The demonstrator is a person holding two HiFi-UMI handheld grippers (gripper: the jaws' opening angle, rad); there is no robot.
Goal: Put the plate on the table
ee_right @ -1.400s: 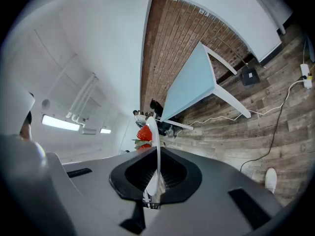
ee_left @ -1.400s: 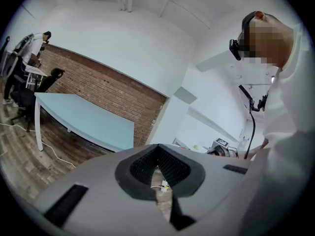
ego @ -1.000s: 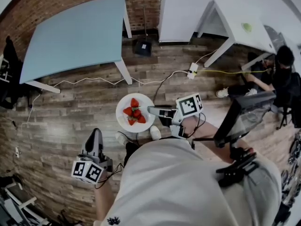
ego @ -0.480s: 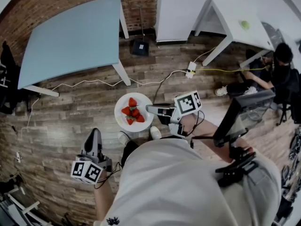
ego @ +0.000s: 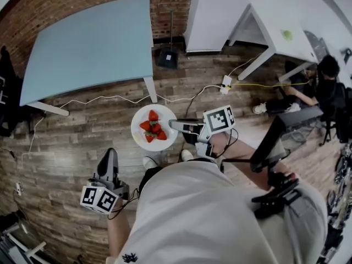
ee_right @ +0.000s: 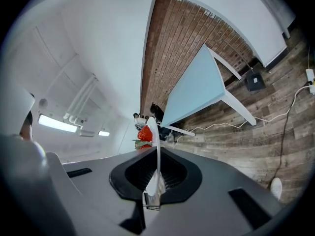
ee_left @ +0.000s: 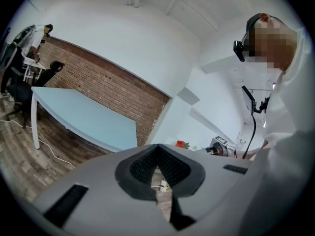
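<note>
The right gripper [ego: 172, 125] clamps the plate [ego: 137, 133] at its 3 o'clock rim. The plate lies flat, with strawberries [ego: 153, 128] on top. The left gripper [ego: 108, 156] is closed and empty.

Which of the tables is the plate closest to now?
The light blue table, whose corner leg is just beyond the plate; the white tables stand farther right.
</note>
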